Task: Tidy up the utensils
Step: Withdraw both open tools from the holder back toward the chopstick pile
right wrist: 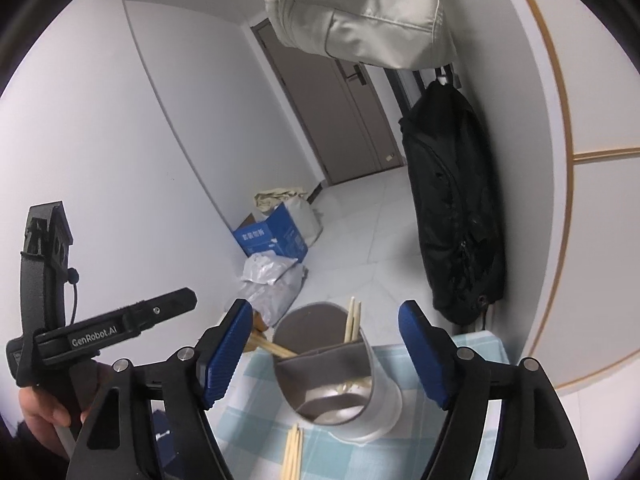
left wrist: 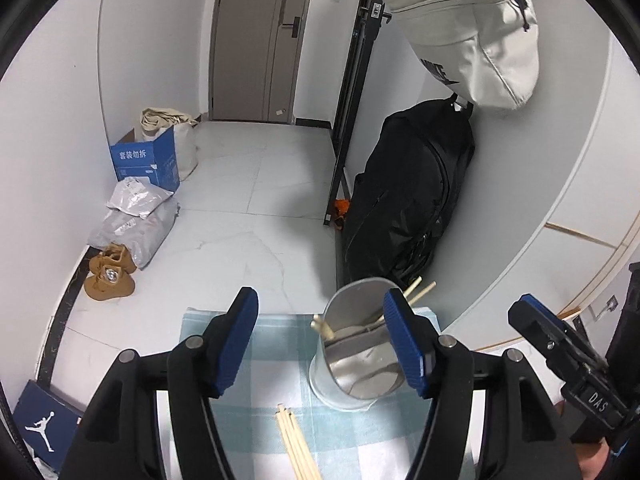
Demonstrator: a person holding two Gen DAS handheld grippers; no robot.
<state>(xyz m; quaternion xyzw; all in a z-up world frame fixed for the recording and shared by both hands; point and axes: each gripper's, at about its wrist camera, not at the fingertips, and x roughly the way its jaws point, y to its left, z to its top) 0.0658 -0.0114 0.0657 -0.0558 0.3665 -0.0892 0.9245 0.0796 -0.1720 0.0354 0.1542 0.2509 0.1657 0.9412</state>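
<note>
Hovering over checked cloth [left wrist: 256, 360], left gripper [left wrist: 322, 340] jaws spread, empty, right gripper [right wrist: 326, 350] likewise, metal holder [left wrist: 352, 344] at one o'clock, loose chopsticks [left wrist: 298, 444] at six

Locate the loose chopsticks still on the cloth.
In both wrist views, the loose chopsticks lie bundled on the checked cloth, just in front of the metal holder.

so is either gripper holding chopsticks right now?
No: the loose chopsticks lie on the checked cloth, both grippers open and empty.
</note>
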